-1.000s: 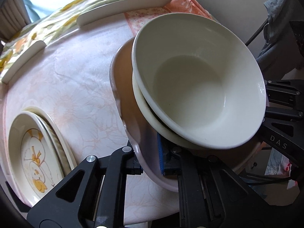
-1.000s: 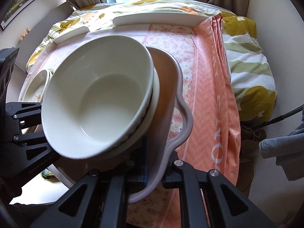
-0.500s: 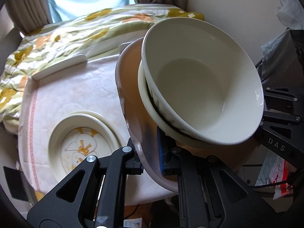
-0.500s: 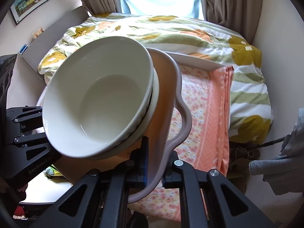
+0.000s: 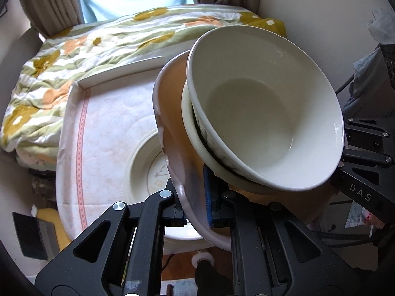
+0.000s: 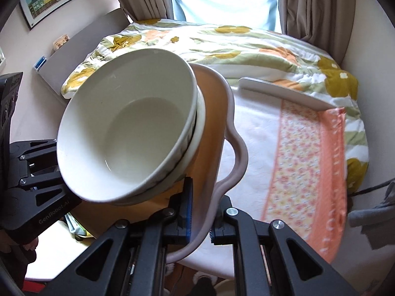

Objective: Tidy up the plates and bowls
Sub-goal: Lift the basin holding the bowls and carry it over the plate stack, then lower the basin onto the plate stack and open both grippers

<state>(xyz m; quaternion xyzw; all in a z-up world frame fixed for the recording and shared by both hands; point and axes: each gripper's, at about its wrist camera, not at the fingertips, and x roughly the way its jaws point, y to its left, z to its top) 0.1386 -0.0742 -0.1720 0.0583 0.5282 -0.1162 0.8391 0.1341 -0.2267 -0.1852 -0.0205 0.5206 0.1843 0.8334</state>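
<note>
While both claws pinch the pink tray (image 5: pixel 177 172), the left gripper (image 5: pixel 195 212) holds its left rim and the right gripper (image 6: pixel 200 224) its right handle. Two stacked white bowls (image 5: pixel 266 123) sit on it, above the table (image 5: pixel 111 123).

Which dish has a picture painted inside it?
The plate on the table, down by the left tool. It has a yellowish drawing in its middle. The two stacked bowls on the pink tray are plain white inside.
</note>
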